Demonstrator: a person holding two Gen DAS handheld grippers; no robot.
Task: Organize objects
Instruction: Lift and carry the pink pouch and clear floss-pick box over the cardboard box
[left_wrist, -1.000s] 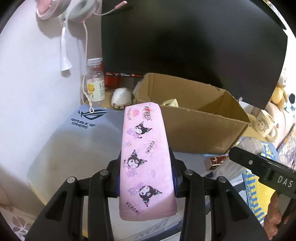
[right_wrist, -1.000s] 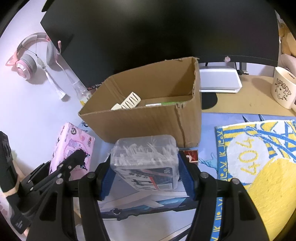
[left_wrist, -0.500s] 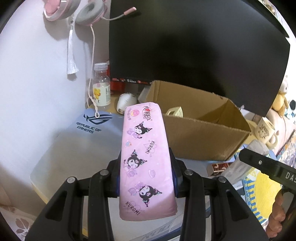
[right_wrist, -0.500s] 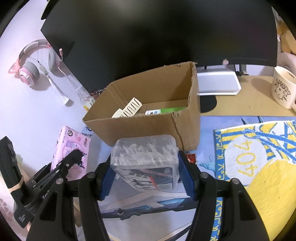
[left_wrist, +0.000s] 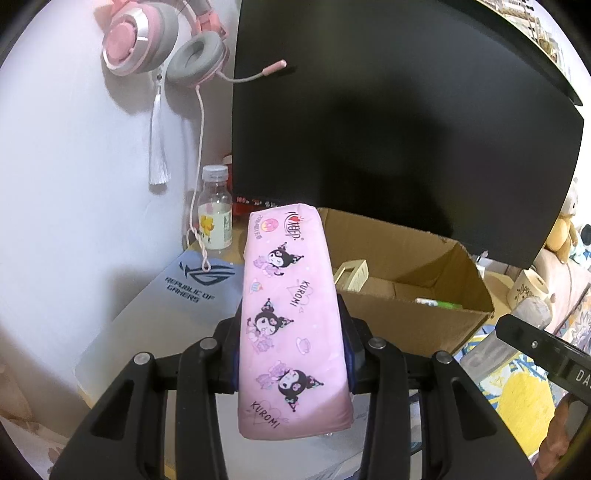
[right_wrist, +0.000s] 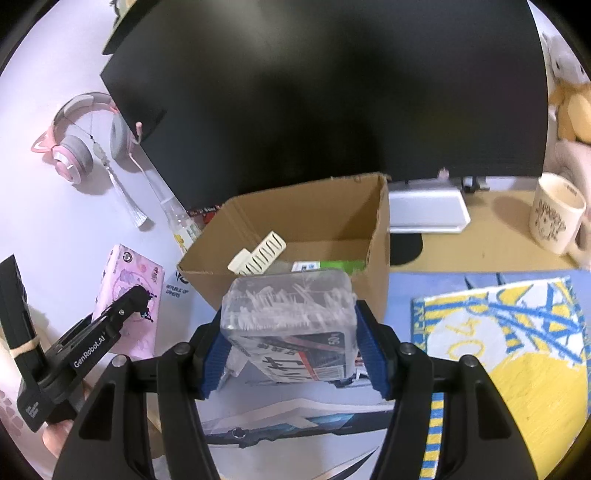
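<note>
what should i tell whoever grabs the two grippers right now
Left gripper: shut on the pink Kuromi pack, held above the mat.
Right gripper: shut on the clear plastic box, also in the air.
Cardboard box: open, just ahead of both; a cream clip and a green-labelled item are already inside.
Left to do: probably drop both held items into the box.
</note>
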